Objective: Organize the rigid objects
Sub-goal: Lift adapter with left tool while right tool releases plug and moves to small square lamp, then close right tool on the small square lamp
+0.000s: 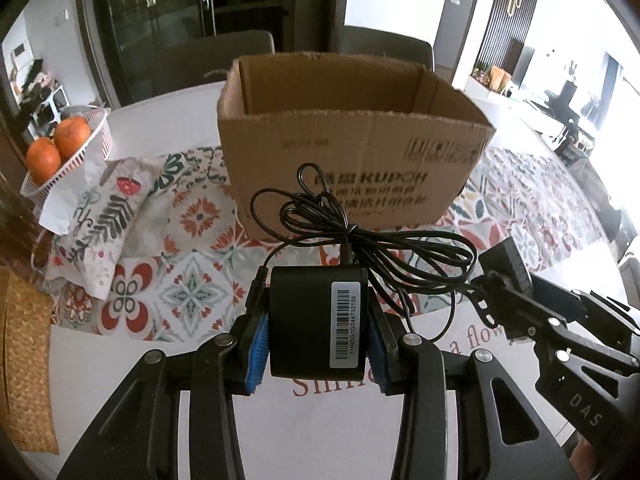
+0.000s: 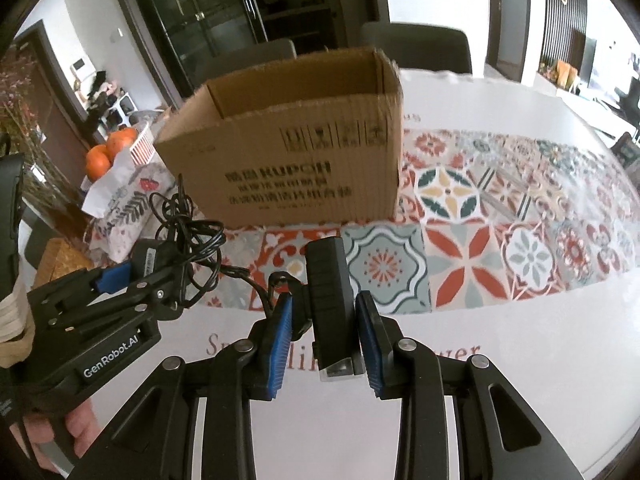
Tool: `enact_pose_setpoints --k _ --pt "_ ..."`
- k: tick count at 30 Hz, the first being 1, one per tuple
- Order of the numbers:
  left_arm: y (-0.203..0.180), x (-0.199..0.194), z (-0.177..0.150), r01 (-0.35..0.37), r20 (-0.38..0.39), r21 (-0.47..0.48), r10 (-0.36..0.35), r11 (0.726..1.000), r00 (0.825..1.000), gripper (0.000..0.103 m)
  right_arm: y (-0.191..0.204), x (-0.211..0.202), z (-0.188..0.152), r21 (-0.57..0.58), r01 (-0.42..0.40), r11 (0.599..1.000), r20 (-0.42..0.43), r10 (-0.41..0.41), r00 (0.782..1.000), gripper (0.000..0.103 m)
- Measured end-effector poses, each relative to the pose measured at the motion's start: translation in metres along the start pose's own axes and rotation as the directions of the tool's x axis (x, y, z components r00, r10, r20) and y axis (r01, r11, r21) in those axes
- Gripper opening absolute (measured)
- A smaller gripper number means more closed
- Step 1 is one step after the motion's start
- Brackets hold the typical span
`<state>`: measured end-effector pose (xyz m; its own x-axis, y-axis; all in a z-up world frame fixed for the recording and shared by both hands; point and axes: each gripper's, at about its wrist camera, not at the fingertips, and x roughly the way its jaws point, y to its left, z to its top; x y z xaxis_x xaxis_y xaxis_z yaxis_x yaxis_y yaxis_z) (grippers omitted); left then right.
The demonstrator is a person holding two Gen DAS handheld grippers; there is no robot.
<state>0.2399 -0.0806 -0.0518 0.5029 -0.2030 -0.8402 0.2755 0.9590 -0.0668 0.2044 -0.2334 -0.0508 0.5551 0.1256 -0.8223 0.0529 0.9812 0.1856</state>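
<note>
The left gripper (image 1: pixel 318 336) is clamping a black power adapter (image 1: pixel 318 320) between its blue pads, with the tangled cable (image 1: pixel 360 236) trailing forward above the table (image 1: pixel 320 420). The right gripper (image 2: pixel 324 340) is gripping a narrow black rectangular device (image 2: pixel 332 300) upright between its pads. Both items are hovering just in front of the open cardboard box (image 1: pixel 352 148), which is sitting on the patterned mat (image 2: pixel 500 220).

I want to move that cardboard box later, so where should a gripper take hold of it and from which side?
Take the cardboard box by its near wall's top edge, coming from above with one finger inside and one outside. The box is open-topped, upright and far wider than the jaws, so only a single thin wall fits between them. Both grippers are full now: the left gripper holds the power adapter.
</note>
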Motion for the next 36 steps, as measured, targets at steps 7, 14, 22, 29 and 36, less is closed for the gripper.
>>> enact_pose_setpoints --k 7,14,22,29,36 --pt "0.004 -0.014 0.010 0.006 0.032 -0.005 -0.006 1.000 0.999 0.041 0.004 -0.020 0.015 -0.016 0.026 1.000 0.075 -0.024 0.997 0.026" --pt "0.006 -0.015 0.016 0.011 0.046 -0.030 -0.009 1.000 0.999 0.041 0.011 -0.031 0.028 -0.066 0.046 0.997 0.129 -0.038 0.991 0.013" --pt "-0.003 -0.011 0.008 0.019 0.037 -0.036 -0.018 0.999 0.999 0.041 0.000 -0.018 0.021 -0.029 -0.012 1.000 0.049 0.013 0.999 0.013" --pt "-0.004 -0.011 0.000 0.013 0.033 -0.038 -0.012 0.999 0.999 0.041 -0.005 -0.006 0.011 -0.006 -0.052 0.999 -0.020 0.052 0.998 0.019" --pt "-0.002 -0.002 -0.008 0.015 0.000 -0.045 -0.015 0.999 1.000 0.041 -0.006 0.006 0.001 0.012 -0.072 0.997 -0.095 0.072 0.993 0.024"
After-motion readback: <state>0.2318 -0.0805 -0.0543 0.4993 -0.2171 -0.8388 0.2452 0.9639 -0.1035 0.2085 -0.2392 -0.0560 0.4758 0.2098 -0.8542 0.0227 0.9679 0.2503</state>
